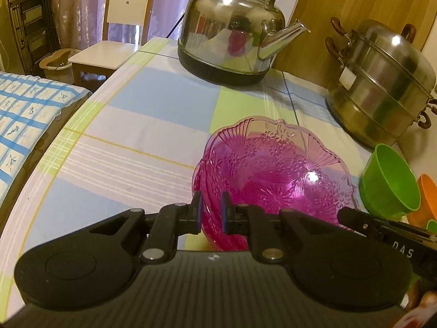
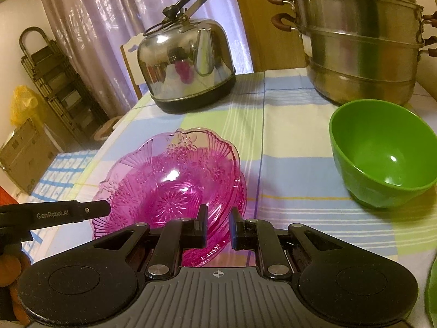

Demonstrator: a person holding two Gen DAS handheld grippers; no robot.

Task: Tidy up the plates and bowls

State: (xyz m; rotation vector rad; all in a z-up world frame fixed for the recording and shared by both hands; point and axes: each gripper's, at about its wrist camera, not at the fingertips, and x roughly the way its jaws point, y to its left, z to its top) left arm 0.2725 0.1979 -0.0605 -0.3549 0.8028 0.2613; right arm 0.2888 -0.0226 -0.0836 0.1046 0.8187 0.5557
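Note:
A stack of pink clear patterned glass bowls rests on the checked tablecloth; it also shows in the right wrist view. My left gripper straddles the near left rim of the stack, with a narrow gap between the jaws and the rim between them. My right gripper straddles the near right rim in the same way. A green bowl stands upright to the right, also seen in the left wrist view. An orange bowl lies behind it.
A steel kettle stands at the far side of the table. A tiered steel steamer pot stands at the far right by a wooden panel. A chair and a bed lie beyond the left table edge.

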